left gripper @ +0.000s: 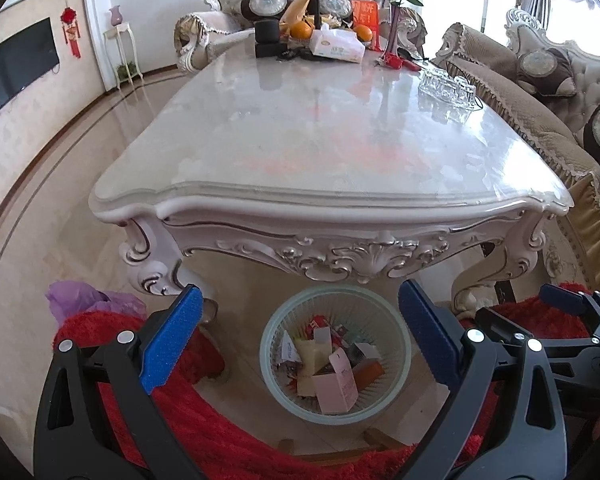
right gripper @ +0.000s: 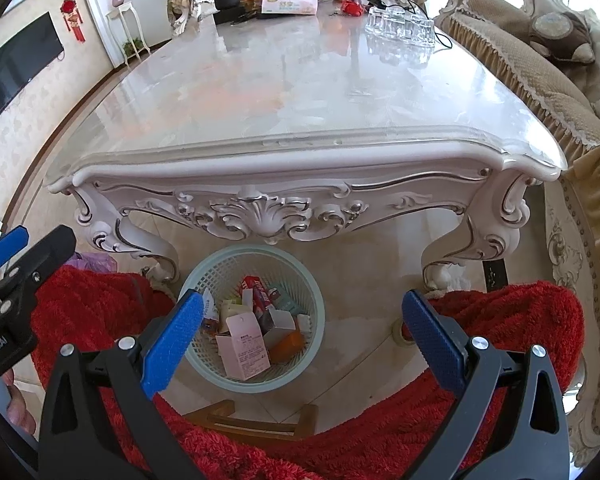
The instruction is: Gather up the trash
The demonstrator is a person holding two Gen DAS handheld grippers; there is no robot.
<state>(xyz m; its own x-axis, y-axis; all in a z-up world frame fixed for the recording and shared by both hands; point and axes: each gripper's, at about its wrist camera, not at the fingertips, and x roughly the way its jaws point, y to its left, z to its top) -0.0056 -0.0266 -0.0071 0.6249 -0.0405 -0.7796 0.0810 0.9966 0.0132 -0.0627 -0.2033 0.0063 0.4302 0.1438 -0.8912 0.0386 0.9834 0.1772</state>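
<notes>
A pale green plastic trash basket (left gripper: pixel 396 364) stands on the floor in front of the white carved table (left gripper: pixel 320 200). It holds several small cardboard boxes, among them a pink box (left gripper: pixel 338 380). My left gripper (left gripper: pixel 300 336) is open and empty above the basket. In the right wrist view the basket (right gripper: pixel 318 320) and the pink box (right gripper: pixel 244 346) lie between and just left of my right gripper (right gripper: pixel 304 338), which is open and empty. The right gripper shows at the right edge of the left wrist view (left gripper: pixel 572 304).
The table (right gripper: pixel 300 152) carries a tissue pack (left gripper: pixel 338 46), oranges, a vase with roses (left gripper: pixel 396 24) and glassware (left gripper: pixel 446 84) at its far end. Red fuzzy fabric (right gripper: pixel 500 360) lies below both grippers. A sofa (left gripper: pixel 540 120) runs along the right. A purple bag (left gripper: pixel 88 298) lies at left.
</notes>
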